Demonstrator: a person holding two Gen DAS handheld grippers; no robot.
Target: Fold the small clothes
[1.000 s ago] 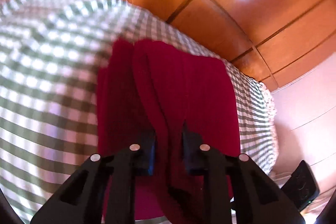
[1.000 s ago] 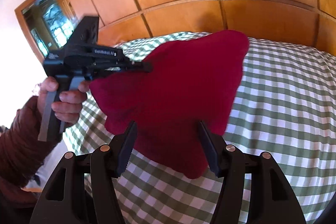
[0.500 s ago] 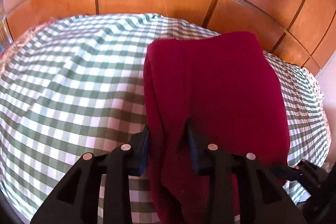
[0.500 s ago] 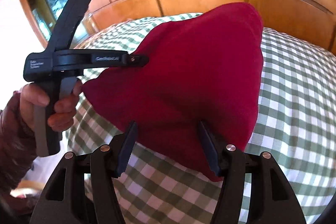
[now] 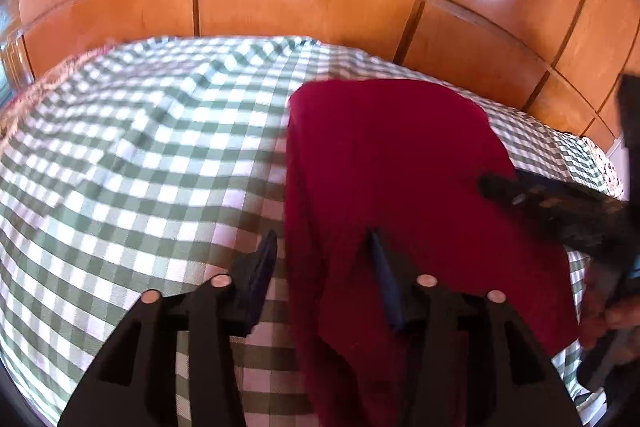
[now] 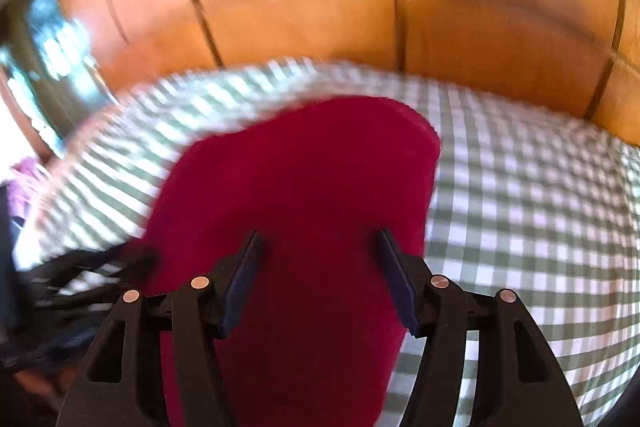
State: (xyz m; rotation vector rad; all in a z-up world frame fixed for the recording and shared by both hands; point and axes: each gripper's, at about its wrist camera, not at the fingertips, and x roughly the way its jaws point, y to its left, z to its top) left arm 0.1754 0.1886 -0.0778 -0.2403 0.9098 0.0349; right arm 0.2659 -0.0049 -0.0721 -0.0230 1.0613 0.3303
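The red garment point(image 5: 400, 179) lies flat on the bed point(image 5: 140, 155), folded lengthwise, its far end near the wooden panel wall point(image 5: 304, 7). I use it as my landmark. The bed cover is a green-and-white check cloth, slightly rumpled to the left of the garment, smoother to its right. The garment is a soft, matte, deep-red knit with a rounded far edge and a straight fold line down its left side. Behind it the wall is glossy orange-brown wood, cut by dark grooves into panels, with bright glare spots.

My left hand-held gripper point(image 5: 324, 267) sits over the garment's near left edge. Its jaws have just been opening and now stand partly apart. The left finger is over bare check cloth just beside the edge and the right finger is over the red fabric, so the edge lies between them, not pinched.

My right hand-held gripper point(image 6: 318, 271) hangs over the garment's near end, jaws wide, red fabric showing between them, nothing clamped. The right view is motion-blurred. In the left view this gripper reaches in over the garment's right edge, a hand point(image 5: 616, 311) blurred behind it. Left of the garment in the right view, a window point(image 6: 52, 67) is smeared.
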